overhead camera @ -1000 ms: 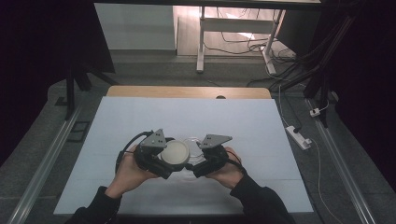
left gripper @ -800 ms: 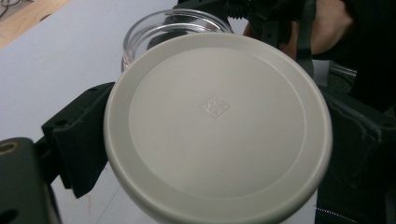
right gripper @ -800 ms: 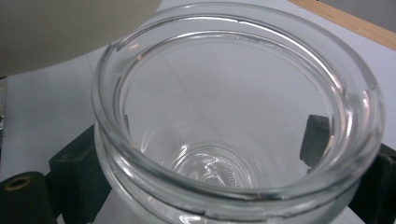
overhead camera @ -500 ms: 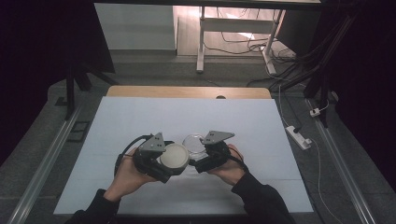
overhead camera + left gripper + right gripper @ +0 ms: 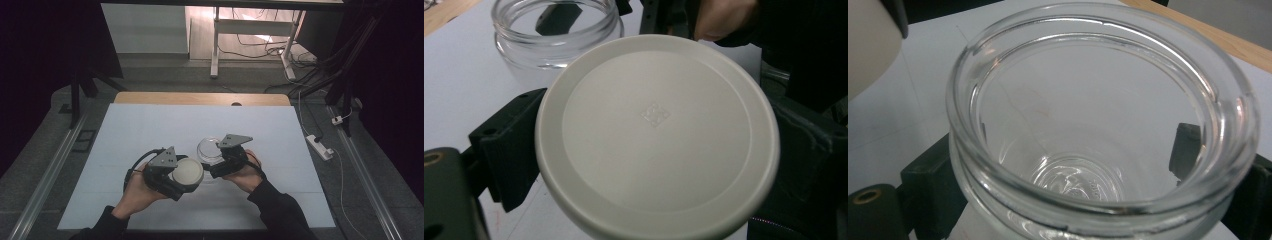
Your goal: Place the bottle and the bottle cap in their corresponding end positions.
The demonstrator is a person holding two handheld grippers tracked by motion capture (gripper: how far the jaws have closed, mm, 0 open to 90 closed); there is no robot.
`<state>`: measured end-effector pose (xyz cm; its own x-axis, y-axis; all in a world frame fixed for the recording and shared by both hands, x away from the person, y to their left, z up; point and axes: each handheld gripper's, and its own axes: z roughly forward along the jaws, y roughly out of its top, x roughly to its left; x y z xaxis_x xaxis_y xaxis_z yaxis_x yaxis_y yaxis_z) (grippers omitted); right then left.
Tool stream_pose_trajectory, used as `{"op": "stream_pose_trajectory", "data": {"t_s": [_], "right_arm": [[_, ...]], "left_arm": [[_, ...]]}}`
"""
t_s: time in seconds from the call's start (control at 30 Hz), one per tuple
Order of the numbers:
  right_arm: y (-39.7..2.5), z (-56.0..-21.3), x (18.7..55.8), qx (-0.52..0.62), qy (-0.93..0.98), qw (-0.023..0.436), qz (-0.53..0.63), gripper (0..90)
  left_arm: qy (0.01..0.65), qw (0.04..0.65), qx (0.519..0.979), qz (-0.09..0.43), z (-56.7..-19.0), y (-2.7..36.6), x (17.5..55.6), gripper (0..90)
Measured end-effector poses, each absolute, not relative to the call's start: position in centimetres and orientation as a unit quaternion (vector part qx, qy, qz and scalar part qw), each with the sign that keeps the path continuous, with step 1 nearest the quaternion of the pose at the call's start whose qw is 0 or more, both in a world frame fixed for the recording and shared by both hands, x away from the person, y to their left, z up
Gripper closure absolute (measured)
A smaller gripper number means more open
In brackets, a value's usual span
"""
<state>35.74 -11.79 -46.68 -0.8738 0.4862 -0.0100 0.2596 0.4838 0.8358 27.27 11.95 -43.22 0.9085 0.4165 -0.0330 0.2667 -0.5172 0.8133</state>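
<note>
My left gripper (image 5: 186,176) is shut on a round white lid (image 5: 188,171), which is held flat side up near the table's front middle. In the left gripper view the lid (image 5: 656,135) sits between both black jaws, with a clear glass jar (image 5: 555,35) just beyond it. My right gripper (image 5: 216,161) is shut on that jar (image 5: 209,148), which is open-mouthed and empty. In the right gripper view the jar (image 5: 1103,130) stands between the jaws, and the lid's edge (image 5: 870,45) shows at top left. Lid and jar are side by side, apart.
A pale blue-white mat (image 5: 150,130) covers the table, whose wooden edge (image 5: 200,98) shows at the back. A white power strip (image 5: 318,146) lies on the floor at the right. Metal rails (image 5: 45,175) run along both sides.
The lid has come off the jar. My left gripper has carried it left and toward the front, while my right gripper has moved the jar back and slightly right.
</note>
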Motion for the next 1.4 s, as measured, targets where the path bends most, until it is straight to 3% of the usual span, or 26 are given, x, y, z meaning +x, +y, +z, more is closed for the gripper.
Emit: {"op": "stream_pose_trajectory", "data": {"t_s": [1.4], "right_arm": [[-10.5,-47.5,40.7,0.254,0.849,0.145,0.441,6.7]], "left_arm": [[0.195,0.426,0.881,0.067,-49.5,9.2,28.8,8.0]]}}
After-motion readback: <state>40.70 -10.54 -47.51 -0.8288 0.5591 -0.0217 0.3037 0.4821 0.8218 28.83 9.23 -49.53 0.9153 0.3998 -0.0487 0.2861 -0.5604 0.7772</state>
